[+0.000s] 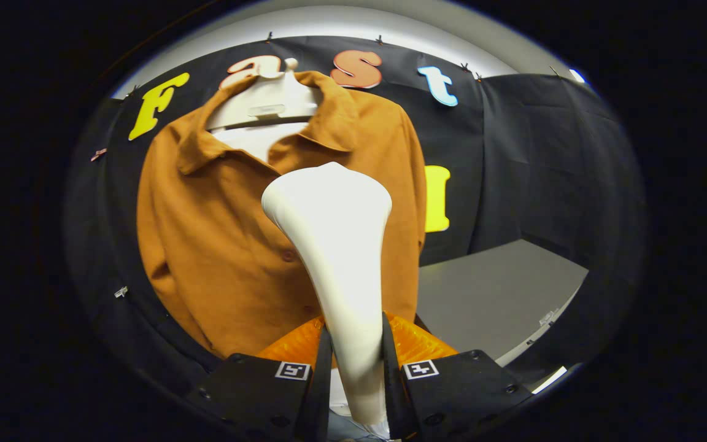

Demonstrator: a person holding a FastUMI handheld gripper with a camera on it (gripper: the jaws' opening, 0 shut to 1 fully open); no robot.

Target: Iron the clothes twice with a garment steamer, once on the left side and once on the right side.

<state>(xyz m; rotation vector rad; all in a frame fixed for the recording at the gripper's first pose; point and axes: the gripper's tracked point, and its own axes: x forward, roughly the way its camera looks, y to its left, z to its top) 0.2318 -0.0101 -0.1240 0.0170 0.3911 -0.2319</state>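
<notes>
A white garment steamer [335,245] is standing upright at the centre of the frame, its slim neck pinched between the two black fingers [320,380] of the claw [353,374], both of which are pressing against its sides at the bottom of the picture. The steamer's broad, rounded head is rising in front of a rust-orange collared shirt [218,245], which is hanging across the centre and left of the frame on a white hanger [267,101] at upper centre. The head is covering part of the shirt's buttoned front, just right of the placket, where two buttons are showing; whether it is touching the fabric cannot be told. The shirt's collar is lying open at the top, with a pale inner layer showing in the neck opening. An orange translucent part [415,344] is peeking out low behind the steamer's neck, just above the fingers, each of which is carrying a small square black-and-white marker. To the lower right, a grey counter [494,294] is stretching away beside the shirt's hem, meeting the black cloth wall [550,159] that is closing off the booth behind.
</notes>
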